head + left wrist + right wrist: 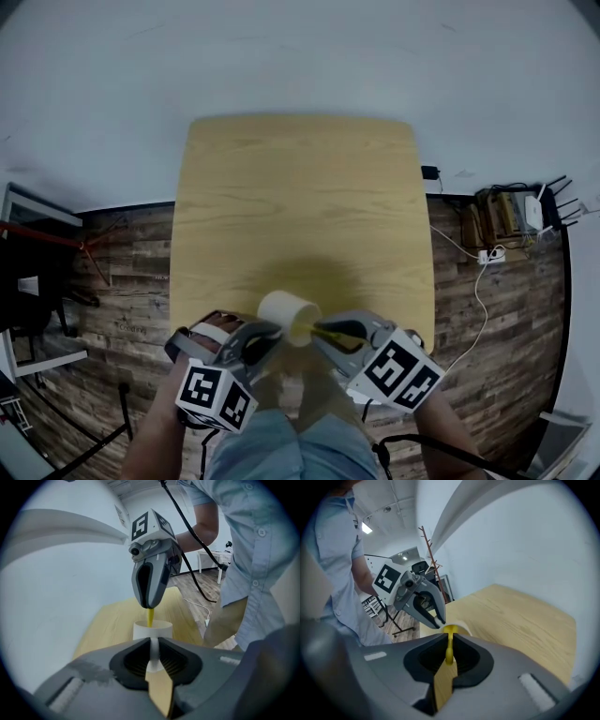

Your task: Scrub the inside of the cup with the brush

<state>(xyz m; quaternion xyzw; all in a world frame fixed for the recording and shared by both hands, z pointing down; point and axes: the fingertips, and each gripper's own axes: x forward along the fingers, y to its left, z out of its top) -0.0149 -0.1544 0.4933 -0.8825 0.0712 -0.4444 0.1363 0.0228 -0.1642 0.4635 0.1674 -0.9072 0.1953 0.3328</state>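
Note:
A white cup [289, 317] hangs tilted over the front edge of the wooden table [300, 197], its mouth toward the right gripper. My left gripper [265, 332] is shut on the cup's handle [153, 654], which shows as a white strip between the pads. The cup's body [153, 629] sits just past the left gripper [153, 642]. The right gripper [324, 331] is shut on a yellow brush [337, 334] whose tip goes into the cup's mouth. Between the right gripper's [449, 637] pads lies the brush handle [449, 649]; the brush head is hidden in the cup [463, 629].
White cables and a power strip [487, 255] lie on the wood floor right of the table, by a stack of boxes [506, 214]. Dark furniture [37, 281] stands at left. A coat stand [429, 550] is behind the left gripper. My legs are below the grippers.

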